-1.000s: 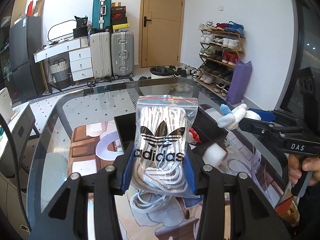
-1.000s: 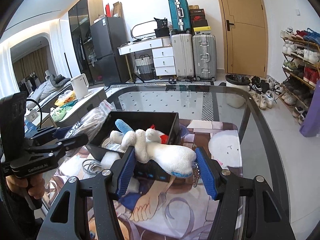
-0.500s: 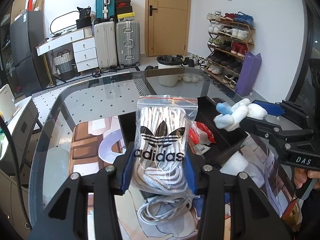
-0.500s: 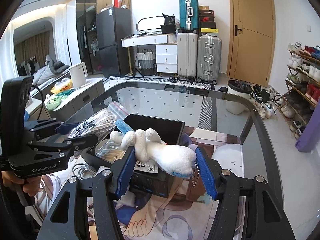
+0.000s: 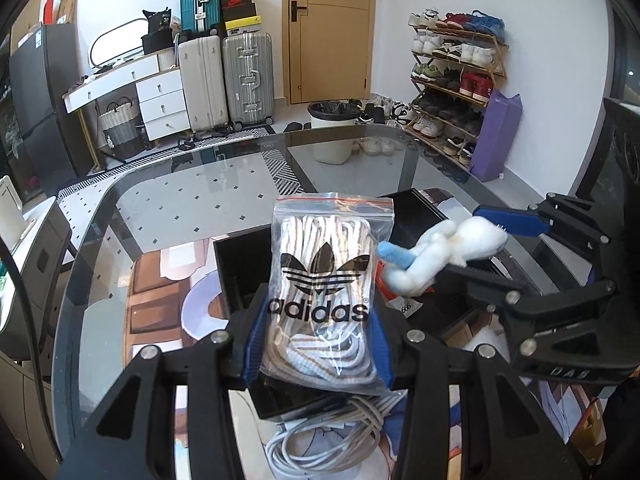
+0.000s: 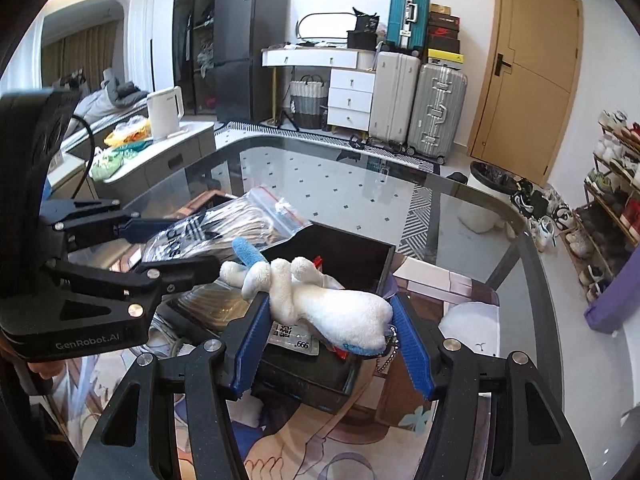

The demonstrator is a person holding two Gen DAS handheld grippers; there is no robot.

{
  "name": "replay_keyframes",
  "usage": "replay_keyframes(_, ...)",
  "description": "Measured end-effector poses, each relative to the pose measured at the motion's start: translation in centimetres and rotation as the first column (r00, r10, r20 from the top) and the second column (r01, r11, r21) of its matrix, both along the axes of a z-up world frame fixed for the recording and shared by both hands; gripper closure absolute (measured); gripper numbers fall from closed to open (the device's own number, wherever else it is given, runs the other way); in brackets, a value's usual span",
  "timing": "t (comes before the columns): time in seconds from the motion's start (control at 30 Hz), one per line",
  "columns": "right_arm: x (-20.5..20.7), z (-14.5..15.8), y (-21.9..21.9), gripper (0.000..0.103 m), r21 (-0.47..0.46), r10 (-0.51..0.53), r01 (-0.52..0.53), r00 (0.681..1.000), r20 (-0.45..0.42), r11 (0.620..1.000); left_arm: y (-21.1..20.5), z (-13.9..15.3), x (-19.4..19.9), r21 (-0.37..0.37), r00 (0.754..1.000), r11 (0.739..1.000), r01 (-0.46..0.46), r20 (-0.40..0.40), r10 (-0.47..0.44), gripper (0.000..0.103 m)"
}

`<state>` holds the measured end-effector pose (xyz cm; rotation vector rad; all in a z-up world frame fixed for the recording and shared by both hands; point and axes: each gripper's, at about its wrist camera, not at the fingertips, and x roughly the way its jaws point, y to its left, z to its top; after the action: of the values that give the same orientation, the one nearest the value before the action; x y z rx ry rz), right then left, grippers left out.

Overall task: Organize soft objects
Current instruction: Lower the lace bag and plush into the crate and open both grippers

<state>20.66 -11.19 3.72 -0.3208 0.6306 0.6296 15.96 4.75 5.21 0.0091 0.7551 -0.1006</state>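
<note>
At frame center, the left tool (image 5: 318,340) clamps the zip bag of laces (image 5: 326,292); the right tool (image 6: 326,332) pinches the white plush toy (image 6: 320,300), both above the black box (image 6: 348,256) on the glass bench (image 6: 400,200).

black box (image 5: 236,264): interior mostly hidden behind the zip bag (image 5: 328,280) and plush toy (image 5: 436,256).
white cable (image 5: 320,440): its coil runs under the left gripper (image 5: 318,344), cut at 6 o'clock.
card in box (image 6: 294,338): print too small to read beyond "666".
hand (image 6: 40,368): only a sliver shows at 8 o'clock.
</note>
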Motion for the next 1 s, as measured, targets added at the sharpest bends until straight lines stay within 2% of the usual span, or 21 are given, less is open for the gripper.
replay_keyframes(0.57, 2.2, -0.6, 0.6, 0.041, 0.017, 0.042, -0.042, 0.999, -0.024, 0.999, 0.3, -1.0, 0.8, 0.011, 1.0, 1.0, 0.014, -0.004, -0.014, 0.058)
replay_keyframes(0.77, 1.8, -0.5, 0.8, 0.039, 0.008, 0.057, -0.056, 0.998, -0.011, 0.998, 0.1, -1.1, 0.7, 0.025, 1.0, 0.999, 0.021, -0.008, -0.021, 0.057)
replay_keyframes(0.8, 1.8, -0.5, 0.7, 0.038, 0.008, 0.044, -0.044, 0.999, 0.002, 0.999, 0.1, -1.1, 0.7, 0.022, 1.0, 1.0, 0.022, -0.009, -0.022, 0.056)
replay_keyframes(0.83, 1.6, -0.3, 0.5, 0.032, 0.011, 0.028, -0.028, 1.0, 0.013, 1.0, 0.1, -1.1, 0.6, 0.022, 1.0, 0.999, 0.023, -0.01, -0.023, 0.055)
replay_keyframes(0.9, 1.9, 0.0, -0.1, 0.021, 0.037, -0.006, 0.005, 1.0, 0.025, 0.999, 0.0, -0.9, 0.3, 0.003, 0.999, 0.999, 0.036, -0.005, -0.036, 0.044)
replay_keyframes(1.0, 2.1, 0.2, -0.8, 0.019, 0.068, -0.018, 0.018, 1.0, 0.008, 0.998, 0.0, -0.7, -0.3, 0.011, 0.999, 0.999, 0.036, 0.005, -0.037, 0.039)
